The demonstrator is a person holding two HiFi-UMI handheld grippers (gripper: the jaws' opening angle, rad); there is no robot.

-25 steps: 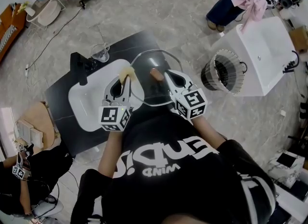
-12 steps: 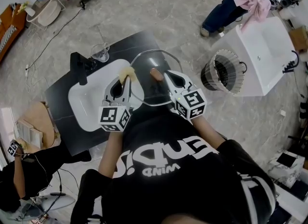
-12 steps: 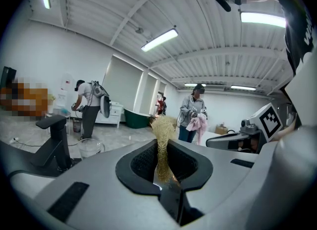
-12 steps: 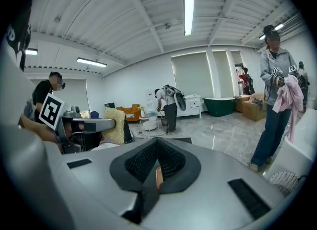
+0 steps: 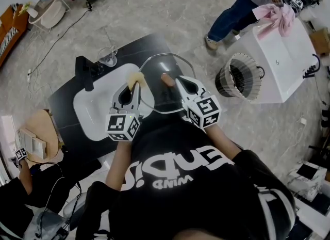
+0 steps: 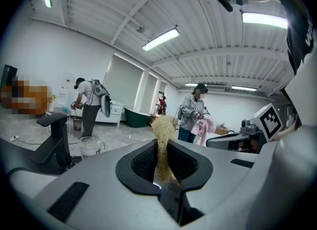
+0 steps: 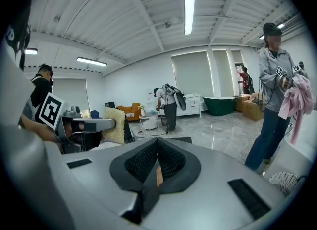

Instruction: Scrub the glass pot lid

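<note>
Round glass pot lid w/ metal rim sits above black worktop, overlapping right edge of white oval sink. R gripper: jaws together, pinching lid's brown knob. L gripper: clamped on yellow fibrous scrub pad. Pad is at lid's left rim; can't tell if touching.

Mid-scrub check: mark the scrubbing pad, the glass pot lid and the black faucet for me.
scrubbing pad point(image 5: 135, 79): head view, on its yellow fibrous tip.
glass pot lid point(image 5: 165, 64): head view, on the clear pane near its far rim.
black faucet point(image 5: 82, 73): head view, on its upright body.
</note>
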